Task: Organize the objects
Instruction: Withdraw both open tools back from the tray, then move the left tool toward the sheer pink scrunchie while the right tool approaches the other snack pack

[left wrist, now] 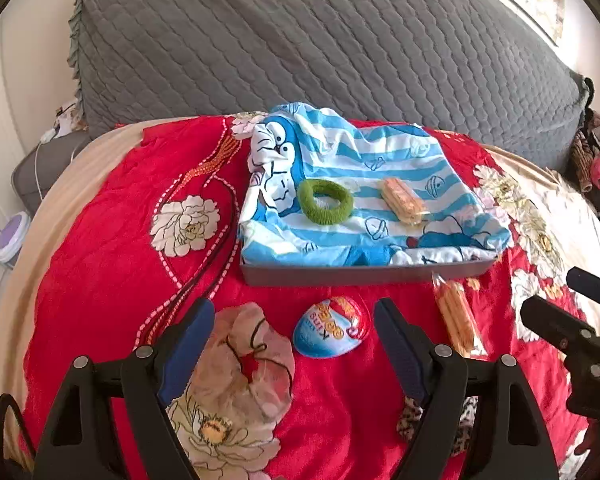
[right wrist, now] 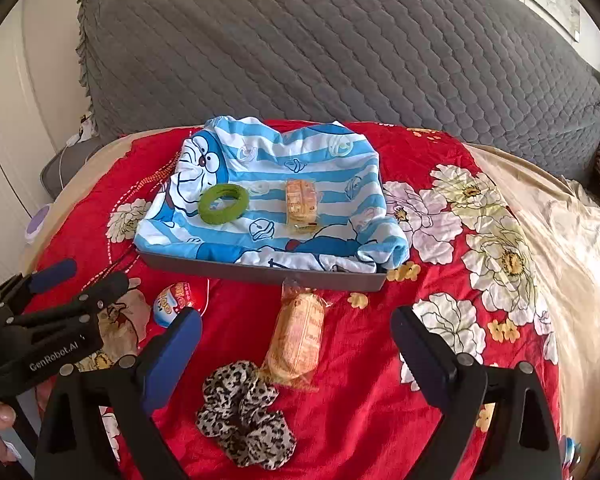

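Your grey tray [right wrist: 260,270], lined with a blue striped cloth [right wrist: 324,152], holds a green hair tie [right wrist: 223,203] and one wrapped biscuit pack [right wrist: 301,205]. On the bed [right wrist: 380,420] in front lie a second biscuit pack [right wrist: 298,340], leopard scrunchie [right wrist: 242,412] and toy egg [left wrist: 331,328]. Your left gripper [left wrist: 294,330] and right gripper [right wrist: 296,338] are both spread, holding nothing.

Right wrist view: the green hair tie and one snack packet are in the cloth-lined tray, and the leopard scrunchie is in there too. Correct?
Not quite. The leopard scrunchie lies on the red bedspread in front of the tray, not in it. The right wrist view shows this. The green hair tie and one snack packet do sit in the cloth-lined tray.
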A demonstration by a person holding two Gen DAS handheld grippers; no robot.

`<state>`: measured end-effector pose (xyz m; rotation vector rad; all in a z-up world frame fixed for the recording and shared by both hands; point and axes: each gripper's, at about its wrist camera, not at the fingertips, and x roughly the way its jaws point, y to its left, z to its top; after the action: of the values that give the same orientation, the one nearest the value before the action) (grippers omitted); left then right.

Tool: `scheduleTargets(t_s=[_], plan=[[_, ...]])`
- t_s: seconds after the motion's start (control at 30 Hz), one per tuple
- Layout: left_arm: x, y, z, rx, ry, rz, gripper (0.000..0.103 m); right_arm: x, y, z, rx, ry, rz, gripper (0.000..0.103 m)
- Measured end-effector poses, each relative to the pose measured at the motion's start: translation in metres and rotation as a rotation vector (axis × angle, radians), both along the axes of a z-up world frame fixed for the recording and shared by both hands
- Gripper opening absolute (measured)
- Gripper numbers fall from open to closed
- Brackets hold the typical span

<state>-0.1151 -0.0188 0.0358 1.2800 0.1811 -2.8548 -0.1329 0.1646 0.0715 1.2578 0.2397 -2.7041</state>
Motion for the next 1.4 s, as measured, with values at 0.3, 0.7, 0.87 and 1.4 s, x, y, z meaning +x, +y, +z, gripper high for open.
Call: scheduleTargets(t_s=[0.3, 0.7, 0.87, 1.4], plan=[[0.019, 0.003, 0.004, 0.002, 0.007, -0.009, 0.083, 0.02, -0.001, 0.007, 0.011, 0.016, 0.003, 0.096], [0.043, -0.001, 0.011, -0.01, 0.021, -0.01, 0.083, 0.038, -0.002, 0.013, 0.019, 0.027, 0.004, 0.096], [0.05, -0.005, 0.014, -0.017, 0.026, -0.008, 0.083, 0.044, -0.005, 0.016, 0.021, 0.036, 0.013, 0.096], [0.07, -0.011, 0.017, -0.013, 0.031, -0.006, 0.083, 0.061, -0.018, 0.008, 0.037, 0.031, 0.026, 0.096]])
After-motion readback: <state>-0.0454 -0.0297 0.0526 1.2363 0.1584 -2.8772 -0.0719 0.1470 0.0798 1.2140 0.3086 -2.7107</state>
